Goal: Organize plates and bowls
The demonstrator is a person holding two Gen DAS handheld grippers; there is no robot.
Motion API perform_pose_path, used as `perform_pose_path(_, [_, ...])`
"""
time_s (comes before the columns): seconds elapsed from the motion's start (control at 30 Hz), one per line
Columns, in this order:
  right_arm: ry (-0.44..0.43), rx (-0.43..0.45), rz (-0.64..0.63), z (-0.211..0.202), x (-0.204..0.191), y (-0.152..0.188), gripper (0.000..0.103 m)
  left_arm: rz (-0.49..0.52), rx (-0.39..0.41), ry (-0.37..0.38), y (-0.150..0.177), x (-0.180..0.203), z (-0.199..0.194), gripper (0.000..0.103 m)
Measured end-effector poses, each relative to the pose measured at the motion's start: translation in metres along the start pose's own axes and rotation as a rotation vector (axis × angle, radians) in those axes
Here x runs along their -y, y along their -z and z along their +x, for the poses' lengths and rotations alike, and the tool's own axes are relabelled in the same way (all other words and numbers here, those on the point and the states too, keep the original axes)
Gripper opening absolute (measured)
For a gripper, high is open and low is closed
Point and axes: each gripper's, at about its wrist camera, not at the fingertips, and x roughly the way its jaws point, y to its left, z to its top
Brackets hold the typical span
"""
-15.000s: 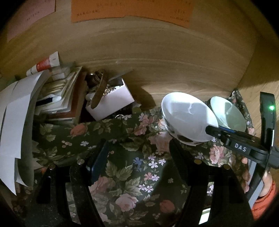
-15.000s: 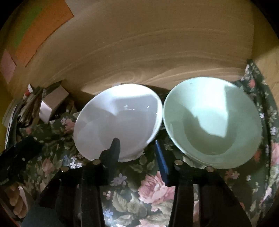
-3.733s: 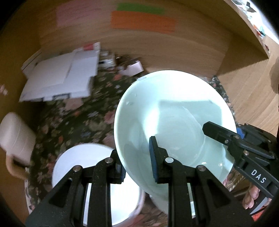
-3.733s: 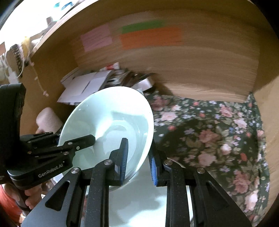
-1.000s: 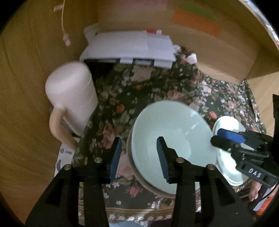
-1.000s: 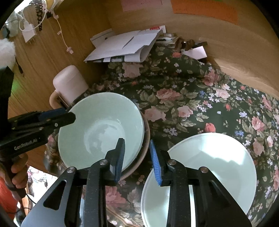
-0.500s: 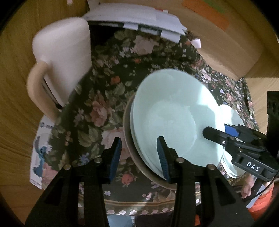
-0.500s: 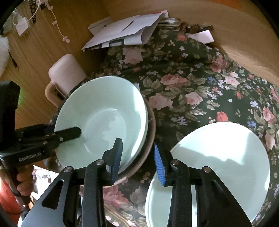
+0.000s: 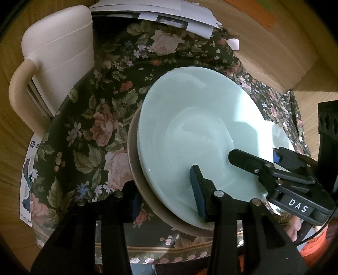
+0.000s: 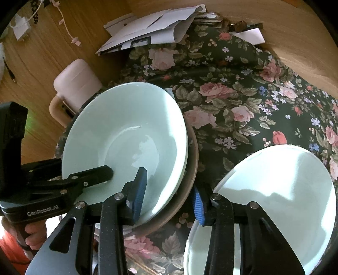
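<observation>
A pale green bowl (image 9: 200, 131) (image 10: 126, 135) sits nested in a brown bowl (image 9: 135, 169) (image 10: 190, 169) on the floral cloth near the table's front. My left gripper (image 9: 166, 196) (image 10: 84, 167) straddles the stack's near rim, one pad inside the green bowl and one outside the brown rim, neither pressing. My right gripper (image 10: 169, 196) (image 9: 253, 155) straddles the opposite rim in the same way; its jaws are opening and its pads stand off the rim. A white bowl (image 10: 274, 201) (image 9: 281, 135) rests just right of the stack.
A cream jug with a handle (image 9: 59, 52) (image 10: 76, 84) stands close to the left of the stack. Loose papers (image 9: 158, 12) (image 10: 152, 29) lie at the back by the wooden wall. The cloth's hem (image 9: 169, 251) marks the table's front edge.
Both grippers have come lower and closer to the stack. The right jaws have widened off the rim. The green bowl, carried in the air seconds ago, now rests in the brown bowl.
</observation>
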Motion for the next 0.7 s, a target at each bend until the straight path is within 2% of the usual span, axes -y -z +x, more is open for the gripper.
perform_pose_path(0.27, [-0.019,0.019,0.024,-0.007,0.004,-0.002,0.035,0.002,0.034,-0.036,-0.001,0.008,-0.005,0.042])
perform_pose_path(0.7, [-0.008,0.123,0.041,-0.049,0.008,-0.011,0.035,0.05,0.128,-0.027,-0.014,0.036,-0.034,0.042])
